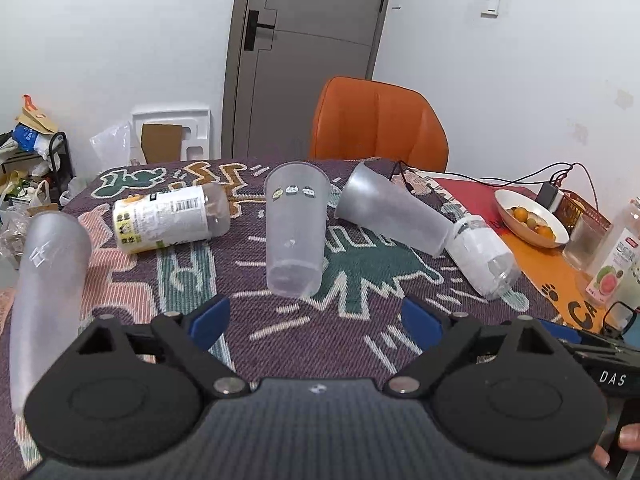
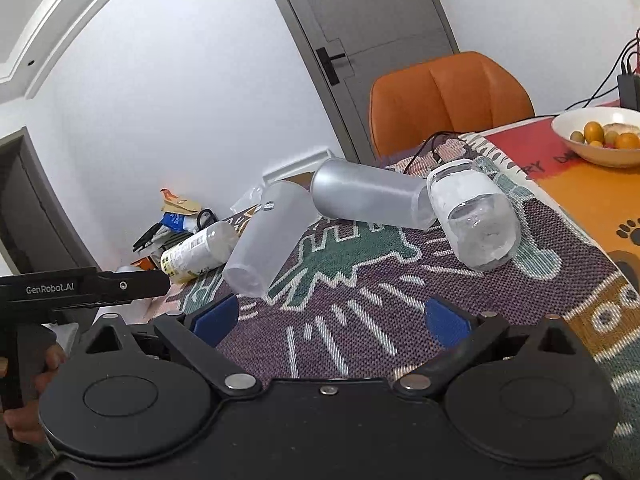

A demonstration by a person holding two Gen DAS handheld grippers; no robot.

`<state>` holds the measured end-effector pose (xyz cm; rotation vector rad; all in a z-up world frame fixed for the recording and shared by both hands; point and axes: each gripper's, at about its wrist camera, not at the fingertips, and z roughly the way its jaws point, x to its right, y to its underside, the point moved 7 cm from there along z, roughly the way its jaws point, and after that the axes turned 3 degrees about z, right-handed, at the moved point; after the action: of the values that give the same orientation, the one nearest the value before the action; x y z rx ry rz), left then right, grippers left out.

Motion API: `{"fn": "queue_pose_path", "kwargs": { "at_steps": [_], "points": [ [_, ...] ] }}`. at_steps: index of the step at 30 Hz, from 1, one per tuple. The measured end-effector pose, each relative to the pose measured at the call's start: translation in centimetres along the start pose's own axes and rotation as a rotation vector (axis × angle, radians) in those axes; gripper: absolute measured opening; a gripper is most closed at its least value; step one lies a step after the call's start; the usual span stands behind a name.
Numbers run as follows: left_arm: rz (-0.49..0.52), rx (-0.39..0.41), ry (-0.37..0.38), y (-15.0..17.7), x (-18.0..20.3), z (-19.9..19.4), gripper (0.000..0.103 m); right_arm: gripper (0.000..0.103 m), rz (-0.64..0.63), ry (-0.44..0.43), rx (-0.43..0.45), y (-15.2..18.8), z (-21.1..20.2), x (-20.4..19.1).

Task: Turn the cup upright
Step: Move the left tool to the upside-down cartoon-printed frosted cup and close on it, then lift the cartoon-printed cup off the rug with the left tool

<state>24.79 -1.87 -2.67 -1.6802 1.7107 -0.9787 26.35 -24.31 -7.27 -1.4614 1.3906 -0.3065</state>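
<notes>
A clear plastic cup with small printed figures (image 1: 294, 232) stands upright on the patterned cloth, wide mouth up; it also shows in the right wrist view (image 2: 266, 240). A frosted cup (image 1: 390, 210) lies on its side behind it to the right, seen too in the right wrist view (image 2: 370, 198). Another frosted cup (image 1: 46, 292) stands at the far left. My left gripper (image 1: 316, 322) is open and empty, just in front of the printed cup. My right gripper (image 2: 332, 322) is open and empty, above the cloth.
A labelled bottle (image 1: 168, 218) lies on its side at back left. A clear jar (image 1: 484, 258) lies against the frosted cup. A bowl of fruit (image 1: 530, 218), a glass (image 1: 586, 242), a juice bottle (image 1: 618, 256) and cables stand right. An orange chair (image 1: 378, 124) is behind the table.
</notes>
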Motion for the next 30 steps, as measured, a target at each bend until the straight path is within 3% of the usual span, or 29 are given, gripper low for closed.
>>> {"fn": "queue_pose_path", "kwargs": {
  "at_steps": [13, 30],
  "points": [
    [-0.014, -0.065, 0.023, -3.2, -0.5, 4.9, 0.086, 0.1, 0.061, -0.003, -0.047, -2.6, 3.8, 1.2],
    [-0.032, -0.145, 0.05, -5.3, -1.5, 12.3, 0.08, 0.1, 0.104, -0.021, -0.119, -3.1, 8.8, 1.9]
  ]
}}
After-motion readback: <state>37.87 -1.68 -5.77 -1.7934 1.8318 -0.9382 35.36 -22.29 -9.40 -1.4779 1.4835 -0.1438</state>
